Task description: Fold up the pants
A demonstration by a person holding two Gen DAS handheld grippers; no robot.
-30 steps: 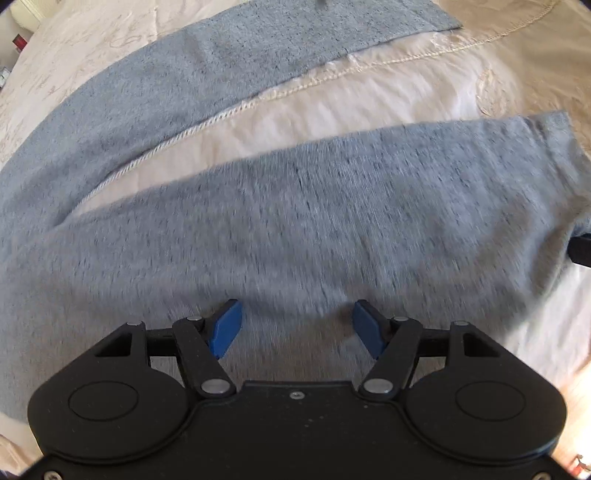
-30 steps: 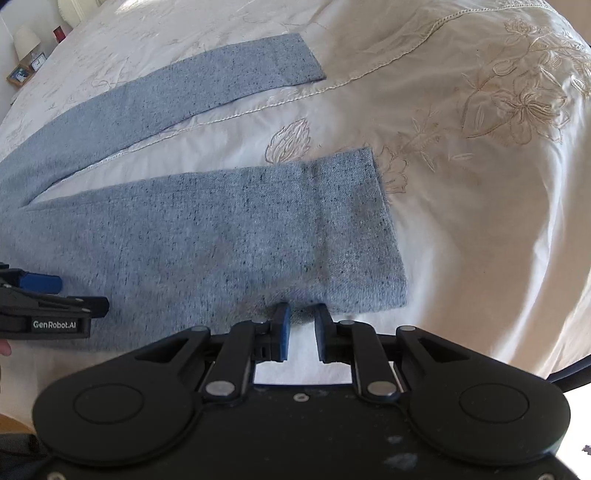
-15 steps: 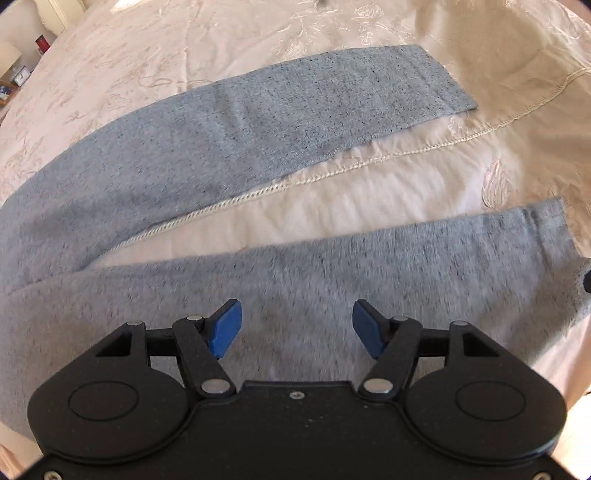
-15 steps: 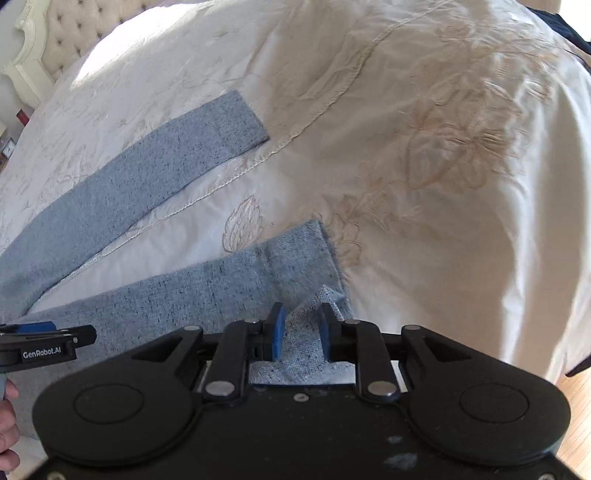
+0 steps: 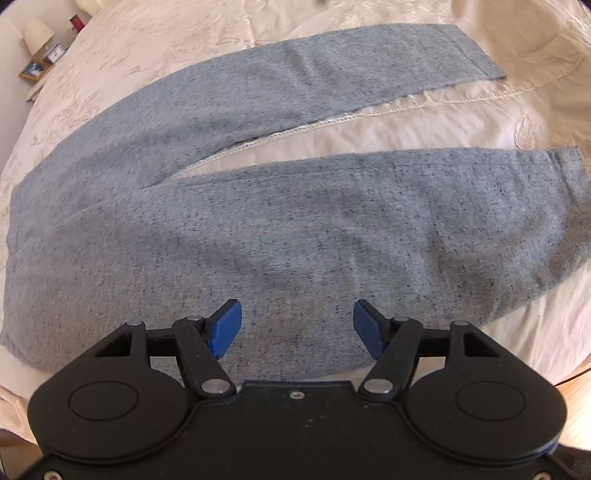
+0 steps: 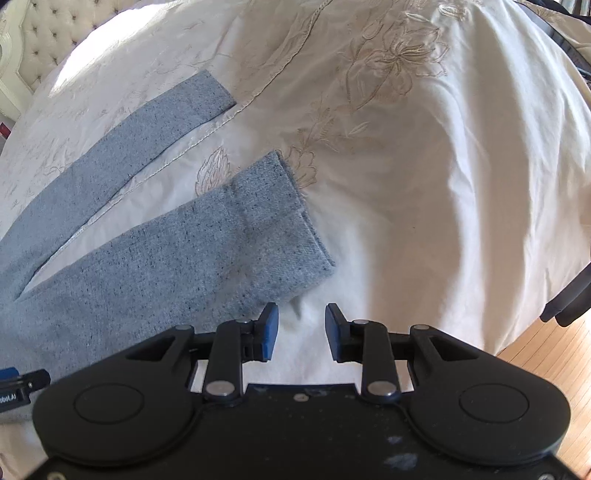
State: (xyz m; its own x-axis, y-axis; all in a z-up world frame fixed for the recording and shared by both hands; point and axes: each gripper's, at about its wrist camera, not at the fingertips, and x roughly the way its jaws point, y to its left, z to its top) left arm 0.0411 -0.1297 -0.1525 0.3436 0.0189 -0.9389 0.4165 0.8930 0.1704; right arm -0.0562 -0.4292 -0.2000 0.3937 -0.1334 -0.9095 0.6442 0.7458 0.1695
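Grey-blue knit pants [image 5: 258, 221] lie flat on a cream embroidered bedspread [image 5: 424, 125], the two legs spread in a V with hems to the right. My left gripper [image 5: 293, 328] hovers open above the near leg's thigh, nothing between its blue pads. In the right wrist view the near leg [image 6: 207, 251] ends in a hem whose corner is turned up a little. My right gripper [image 6: 301, 334] is over bare bedspread just past that hem, its jaws opening, with nothing between them. The far leg [image 6: 140, 136] lies flat beyond. The left gripper's tip [image 6: 18, 384] shows at the left edge.
A tufted headboard [image 6: 55, 33] is at the far side. A nightstand with a lamp [image 5: 37, 33] and small items stands beyond the bed's far left. Wooden floor [image 6: 554, 354] lies past the bed's right edge, where dark fabric [image 6: 569, 299] hangs.
My right gripper let go of the near leg's hem and drew back off it; the hem dropped onto the bedspread. My left gripper rose and pulled back, showing more of the pants.
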